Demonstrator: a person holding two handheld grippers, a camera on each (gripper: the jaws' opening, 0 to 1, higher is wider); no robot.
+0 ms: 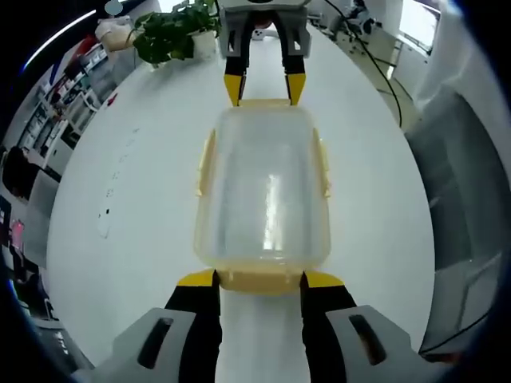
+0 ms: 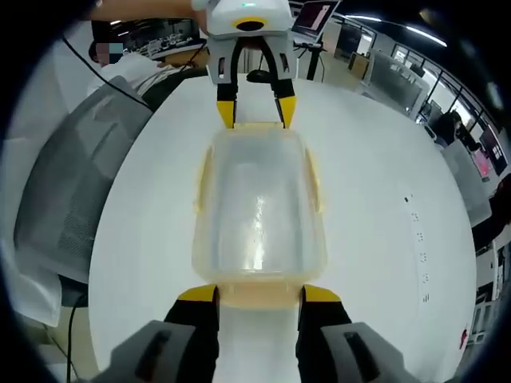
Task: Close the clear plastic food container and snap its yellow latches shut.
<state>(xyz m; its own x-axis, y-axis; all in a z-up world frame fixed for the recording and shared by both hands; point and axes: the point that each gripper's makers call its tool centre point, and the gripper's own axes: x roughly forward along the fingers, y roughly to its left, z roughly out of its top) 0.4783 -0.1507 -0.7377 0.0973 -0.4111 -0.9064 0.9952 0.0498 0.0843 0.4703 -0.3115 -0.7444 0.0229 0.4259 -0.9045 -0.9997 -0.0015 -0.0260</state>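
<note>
1. The clear plastic food container point(image 1: 262, 195) lies lid-on in the middle of a white table point(image 1: 144, 199), well away from its edges; a gripper stands at each of its two short ends, facing the other.
2. In the left gripper view the left gripper point(image 1: 259, 278) has its yellow-tipped jaws spread about as wide as the near end latch point(image 1: 259, 280), one tip at each side of it; whether they press on it I cannot tell.
3. In the right gripper view the right gripper point(image 2: 259, 294) stands the same way at the opposite end latch point(image 2: 257, 293); jaws apart, nothing clamped between them.
4. The yellow side latches point(image 1: 205, 163) lie along the long sides; whether they are snapped down is unclear.
5. A potted plant point(image 1: 172, 32) stands near the table's far edge in the left gripper view.
</note>
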